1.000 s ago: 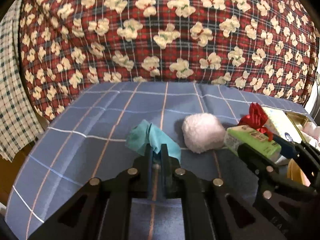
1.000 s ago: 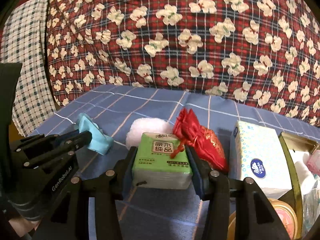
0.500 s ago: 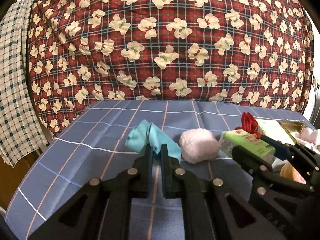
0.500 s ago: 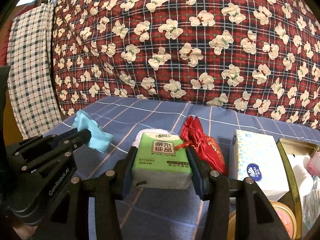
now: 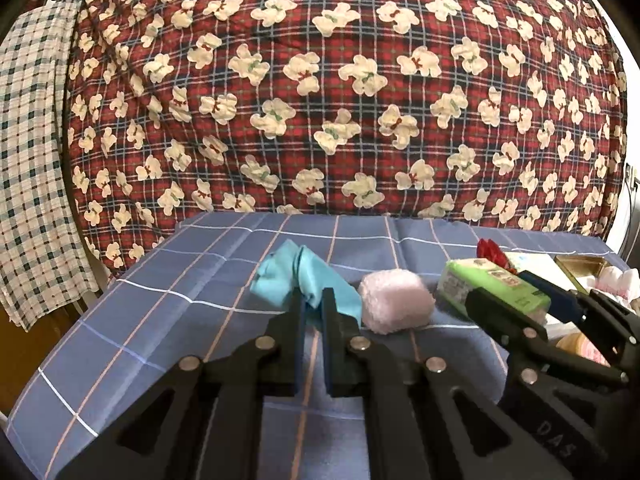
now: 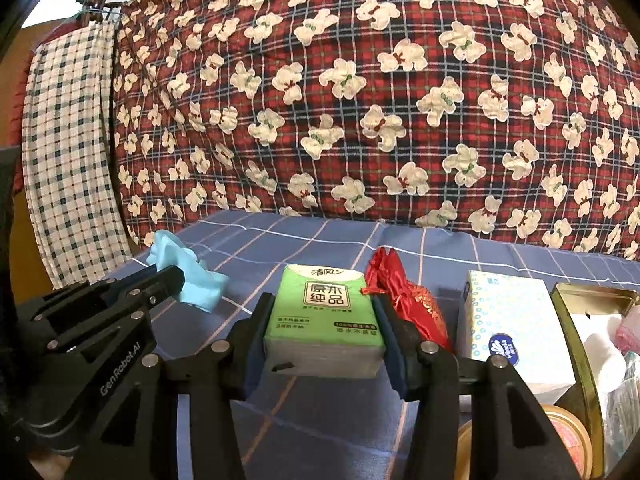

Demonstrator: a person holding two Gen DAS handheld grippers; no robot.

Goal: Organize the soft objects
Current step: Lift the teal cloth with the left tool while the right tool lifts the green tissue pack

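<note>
While gripped: green tissue pack [image 6: 326,316] in right gripper [image 6: 324,334], long axis pointing forward (label up).
Left gripper [image 5: 313,306]: pinching teal cloth [image 5: 304,282].

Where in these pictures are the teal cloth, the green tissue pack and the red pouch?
teal cloth [image 5: 276,280]: left wrist view, bunched left fold.
green tissue pack [image 6: 325,300]: right wrist view, printed top face.
red pouch [image 6: 420,306]: right wrist view, embroidered body.
</note>
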